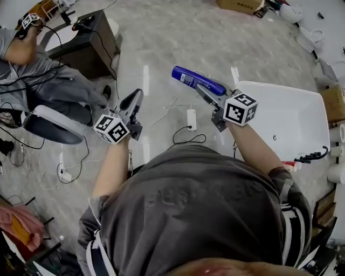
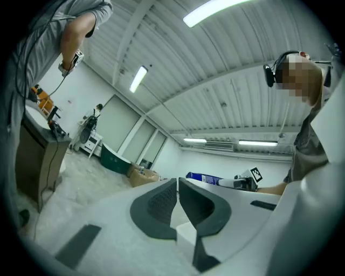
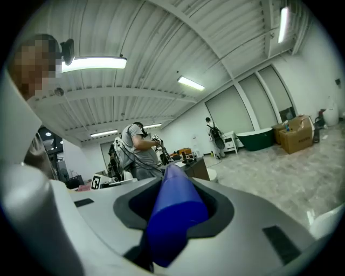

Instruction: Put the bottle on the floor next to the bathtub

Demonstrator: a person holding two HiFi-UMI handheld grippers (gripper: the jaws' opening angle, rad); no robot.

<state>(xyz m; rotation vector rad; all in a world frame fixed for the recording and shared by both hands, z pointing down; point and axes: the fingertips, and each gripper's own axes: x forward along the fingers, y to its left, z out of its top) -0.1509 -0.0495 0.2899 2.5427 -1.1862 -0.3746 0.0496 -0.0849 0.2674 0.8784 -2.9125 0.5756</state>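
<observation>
Bottle (image 1: 198, 82): blue plastic, upper centre; probably light, stiff, slick.
Right gripper (image 1: 209, 96): clamped on the bottle near one end.
Left gripper (image 1: 136, 100): jaws together, empty.
Bathtub (image 1: 302, 116): right of frame.

A pale, marbled floor (image 1: 178, 38) is stretching across the room, with a white power strip (image 1: 191, 118) lying on it. A dark desk (image 1: 89, 40) is standing at the far left, and a cardboard box (image 1: 240, 5) is sitting at the far edge. Overhead, a ribbed white ceiling (image 2: 226, 64) is curving down to white walls (image 2: 215, 161), and strip lights (image 2: 215, 9) are glowing (several across the room). A dark green tub (image 2: 116, 161) is resting by tall wall panels (image 2: 137, 141), beside more cardboard boxes (image 2: 143, 175).
</observation>
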